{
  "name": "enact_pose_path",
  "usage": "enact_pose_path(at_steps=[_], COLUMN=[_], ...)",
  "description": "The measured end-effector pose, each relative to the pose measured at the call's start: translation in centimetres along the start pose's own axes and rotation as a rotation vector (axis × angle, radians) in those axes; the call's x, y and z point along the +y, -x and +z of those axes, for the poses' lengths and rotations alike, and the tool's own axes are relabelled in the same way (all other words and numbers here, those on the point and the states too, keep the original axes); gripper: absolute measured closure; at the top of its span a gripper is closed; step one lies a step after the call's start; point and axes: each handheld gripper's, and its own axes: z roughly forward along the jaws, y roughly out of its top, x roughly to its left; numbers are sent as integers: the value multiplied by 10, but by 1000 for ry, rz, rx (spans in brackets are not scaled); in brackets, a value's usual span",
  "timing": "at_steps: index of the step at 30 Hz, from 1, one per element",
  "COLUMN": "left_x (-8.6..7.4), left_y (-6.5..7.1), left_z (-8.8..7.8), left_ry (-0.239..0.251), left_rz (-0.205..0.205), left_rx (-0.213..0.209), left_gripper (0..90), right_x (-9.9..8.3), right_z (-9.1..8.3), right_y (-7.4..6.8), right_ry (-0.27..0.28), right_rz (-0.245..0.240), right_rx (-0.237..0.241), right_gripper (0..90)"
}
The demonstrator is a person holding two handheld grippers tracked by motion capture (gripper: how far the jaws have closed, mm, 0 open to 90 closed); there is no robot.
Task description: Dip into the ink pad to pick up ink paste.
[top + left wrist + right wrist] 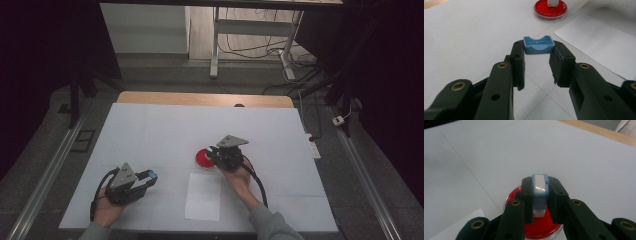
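The blue-and-white stamp [539, 192] is clamped upright between the jaws of the right gripper [540, 195], pressed down into the red ink pad [541, 230] near the table's middle; its blue cap [539, 45] is pinched at the tips of the left gripper [537, 48], held off to the left above the white table [150, 130]. Judging by this, inking is the step in hand; the stamp is best kept vertical, pressed evenly, then lifted straight so the dish is not dragged; the white paper [203, 196] lies just beside the pad, towards the person, ready to be stamped; the cap is best kept clear.
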Motion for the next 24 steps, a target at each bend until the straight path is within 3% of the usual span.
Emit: enact_pose_path(at_steps=[6, 24], left_x=[0, 0], left_y=[-1, 0], left_z=[0, 0], left_ry=[0, 1], left_rz=[0, -1], left_rx=[1, 0], left_gripper=[655, 655], right_x=[7, 12], right_z=[-10, -15], right_y=[1, 1], right_ry=[50, 48], right_rz=[9, 10], right_rx=[0, 13], right_gripper=[758, 758])
